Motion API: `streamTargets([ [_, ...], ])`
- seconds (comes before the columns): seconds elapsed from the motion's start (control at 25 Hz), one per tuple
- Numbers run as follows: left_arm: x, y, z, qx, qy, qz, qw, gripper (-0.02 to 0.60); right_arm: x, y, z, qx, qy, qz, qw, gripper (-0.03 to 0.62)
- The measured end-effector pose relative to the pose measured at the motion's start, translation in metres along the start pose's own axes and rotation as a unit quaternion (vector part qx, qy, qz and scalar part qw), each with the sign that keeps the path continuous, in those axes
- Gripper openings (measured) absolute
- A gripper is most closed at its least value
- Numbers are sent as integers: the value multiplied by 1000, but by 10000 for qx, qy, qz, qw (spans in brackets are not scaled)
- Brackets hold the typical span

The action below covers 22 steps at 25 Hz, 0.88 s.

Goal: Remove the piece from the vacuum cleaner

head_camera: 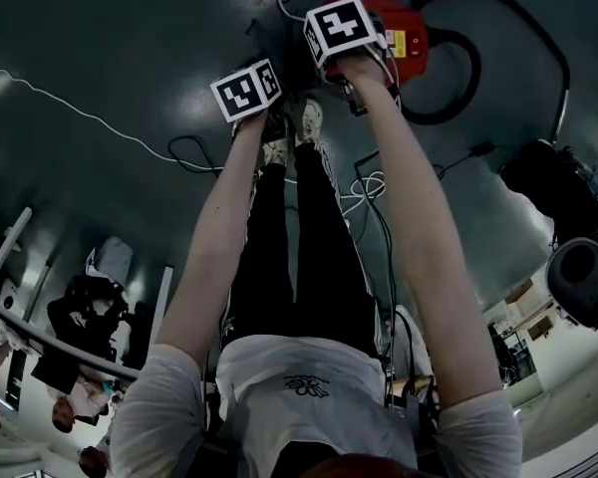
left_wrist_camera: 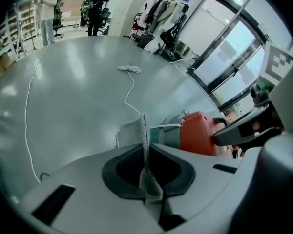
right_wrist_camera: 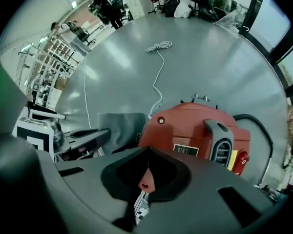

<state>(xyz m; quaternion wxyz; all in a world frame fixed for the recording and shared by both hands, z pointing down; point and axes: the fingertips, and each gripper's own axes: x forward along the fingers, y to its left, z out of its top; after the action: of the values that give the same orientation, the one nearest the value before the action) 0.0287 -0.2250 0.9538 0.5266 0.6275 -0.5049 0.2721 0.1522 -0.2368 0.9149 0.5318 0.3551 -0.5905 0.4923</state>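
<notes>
On the grey floor point(head_camera: 100, 58) ahead of us lies the red vacuum point(right_wrist_camera: 195, 130), and the grey piece point(right_wrist_camera: 122, 126) sits at its left end, stretching sideways from the body toward the left gripper point(left_wrist_camera: 146, 179). From that gripper we see the piece edge-on: a thin perforated sheet standing upright, running away from us to the vacuum's grey end, with the jaws pressed together on its near edge. The right gripper point(right_wrist_camera: 144, 184) is clamped on a small red tab point(right_wrist_camera: 144, 179); a metal part below it is cut off by the jaws, and we cannot tell what it belongs to. In the head view our arms and the cubes point(head_camera: 246, 90) cover both sets of jaws, the piece and half the vacuum. We cannot make out where the piece meets the vacuum. A black hose point(head_camera: 458, 58) loops behind it, and a white cord point(left_wrist_camera: 132, 89) trails off across the floor
</notes>
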Motion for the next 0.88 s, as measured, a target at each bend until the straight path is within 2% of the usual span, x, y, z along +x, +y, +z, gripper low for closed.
streamTargets([
  [0.16, -8, 18, -9, 381, 92, 159, 9991, 25, -1, 3, -1, 40, 123, -52, 9999, 11],
  [0.36, -11, 28, -36, 739, 130, 39, 9972, 25, -3, 5, 0, -109, 293, -486, 9983, 10],
  [0.44, -14, 30, -43, 496, 37, 4, 9988, 25, -1, 4, 0, -106, 306, -489, 9983, 11],
  [0.56, -20, 35, -45, -99, -89, 4, 9999, 25, 2, 2, -1, -22, 383, -440, 9983, 11],
  [0.64, -20, 39, -46, -313, -139, -61, 9994, 25, 2, 2, 0, -48, 453, -502, 9977, 11],
  [0.76, -20, 44, -49, -358, -174, -169, 9991, 25, 2, 2, 1, -63, 406, -578, 9975, 11],
  [0.88, -20, 45, -50, -176, -196, -203, 9994, 25, 3, 2, 0, -104, 380, -641, 9972, 11],
])
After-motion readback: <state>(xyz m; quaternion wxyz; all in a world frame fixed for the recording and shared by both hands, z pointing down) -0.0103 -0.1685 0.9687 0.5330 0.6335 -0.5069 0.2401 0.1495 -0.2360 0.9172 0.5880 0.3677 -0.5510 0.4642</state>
